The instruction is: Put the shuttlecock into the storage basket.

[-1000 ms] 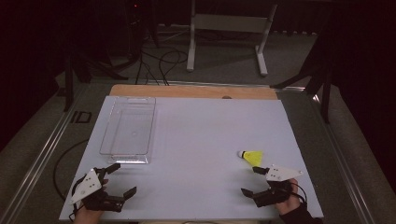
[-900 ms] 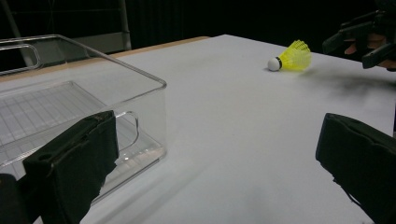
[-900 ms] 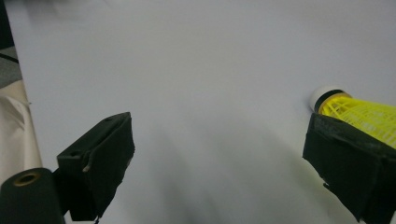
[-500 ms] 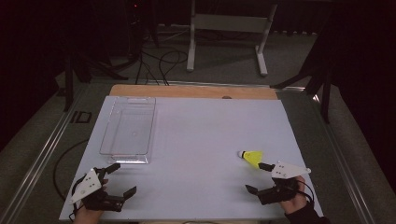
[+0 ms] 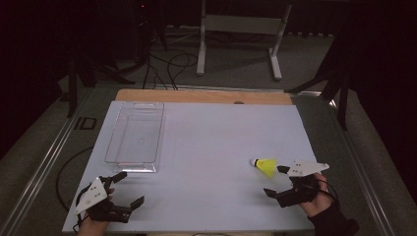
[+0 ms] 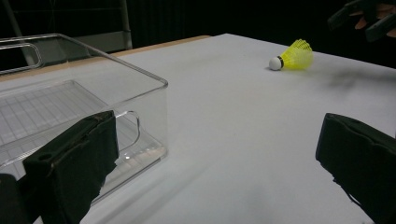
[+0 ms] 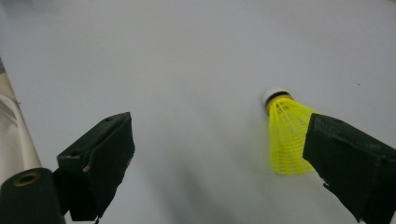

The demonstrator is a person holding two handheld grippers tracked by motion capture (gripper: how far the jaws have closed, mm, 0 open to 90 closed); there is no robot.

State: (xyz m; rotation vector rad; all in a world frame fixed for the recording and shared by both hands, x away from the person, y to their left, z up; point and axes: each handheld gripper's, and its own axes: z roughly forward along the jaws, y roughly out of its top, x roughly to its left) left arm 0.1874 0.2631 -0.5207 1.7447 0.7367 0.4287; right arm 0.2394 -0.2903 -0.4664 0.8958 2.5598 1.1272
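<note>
The right gripper (image 5: 277, 181), a black two-jaw tool with a grey three-cornered plate on top, has slid outward and a little nearer the person over the last second. Its far fingertip (image 5: 282, 169), which earlier lay at the skirt end of the yellow plastic shuttlecock with a white cork tip (image 5: 265, 166), now sits just beside the skirt's rim, with the shuttlecock off to the outer side of that finger rather than in the gap. The person's right hand (image 5: 322, 199) has drawn back with it.
</note>
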